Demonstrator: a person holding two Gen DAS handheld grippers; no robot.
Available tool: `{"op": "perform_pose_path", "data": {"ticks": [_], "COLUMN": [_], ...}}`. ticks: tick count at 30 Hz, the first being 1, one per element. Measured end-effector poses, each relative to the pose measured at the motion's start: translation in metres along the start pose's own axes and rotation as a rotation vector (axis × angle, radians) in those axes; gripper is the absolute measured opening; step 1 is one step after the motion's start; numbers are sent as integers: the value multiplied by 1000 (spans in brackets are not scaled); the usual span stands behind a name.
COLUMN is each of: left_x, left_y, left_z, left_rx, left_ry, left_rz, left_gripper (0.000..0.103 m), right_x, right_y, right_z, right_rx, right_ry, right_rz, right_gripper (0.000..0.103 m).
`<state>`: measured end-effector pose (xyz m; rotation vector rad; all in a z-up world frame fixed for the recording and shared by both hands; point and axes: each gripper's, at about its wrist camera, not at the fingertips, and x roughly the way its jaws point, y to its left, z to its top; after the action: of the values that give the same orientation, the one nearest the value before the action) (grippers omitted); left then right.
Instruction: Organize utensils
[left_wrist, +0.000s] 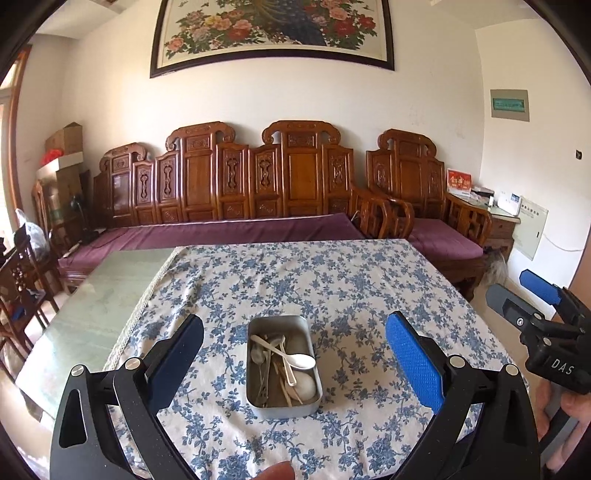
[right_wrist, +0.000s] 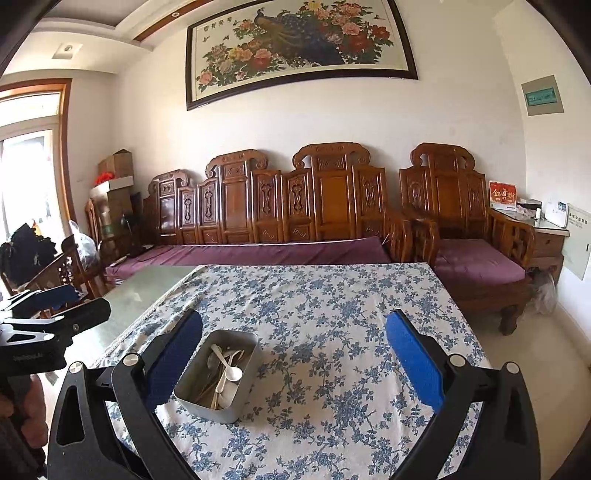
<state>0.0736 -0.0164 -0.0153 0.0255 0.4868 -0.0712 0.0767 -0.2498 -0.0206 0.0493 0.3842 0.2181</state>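
A grey metal tin (left_wrist: 282, 406) (right_wrist: 192, 400) stands on the blue-flowered tablecloth (left_wrist: 332, 288) (right_wrist: 332, 332). Inside lie several utensils, among them a white spoon (left_wrist: 301, 361) (right_wrist: 232, 373) resting on top and some thin metal and pale handles. My left gripper (left_wrist: 293, 338) hangs open above the table, the tin between and below its blue-padded fingers, nothing touched. My right gripper (right_wrist: 293, 330) is open too, the tin just inside its left finger and lower down. Each gripper shows at the edge of the other's view, held by a hand.
The cloth covers the right part of a table; a bare greenish glass top (left_wrist: 107, 291) (right_wrist: 136, 295) lies at the left. Behind the table stand a carved wooden sofa (left_wrist: 229, 184) with purple cushions and an armchair (right_wrist: 461, 221). A wooden chair (left_wrist: 22, 280) stands left.
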Motion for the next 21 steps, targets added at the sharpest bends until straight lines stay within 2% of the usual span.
{"op": "perform_pose_path", "data": {"ticks": [21], "left_x": [-2], "left_y": [4], "left_z": [-5], "left_rx": [-14], "left_ry": [-11], "left_rz": [7], "left_gripper": [95], "right_x": [1], "right_y": [4], "right_z": [-3], "right_rx": [-2], "right_ry": [4], "right_rz": [-12], "right_gripper": [100]}}
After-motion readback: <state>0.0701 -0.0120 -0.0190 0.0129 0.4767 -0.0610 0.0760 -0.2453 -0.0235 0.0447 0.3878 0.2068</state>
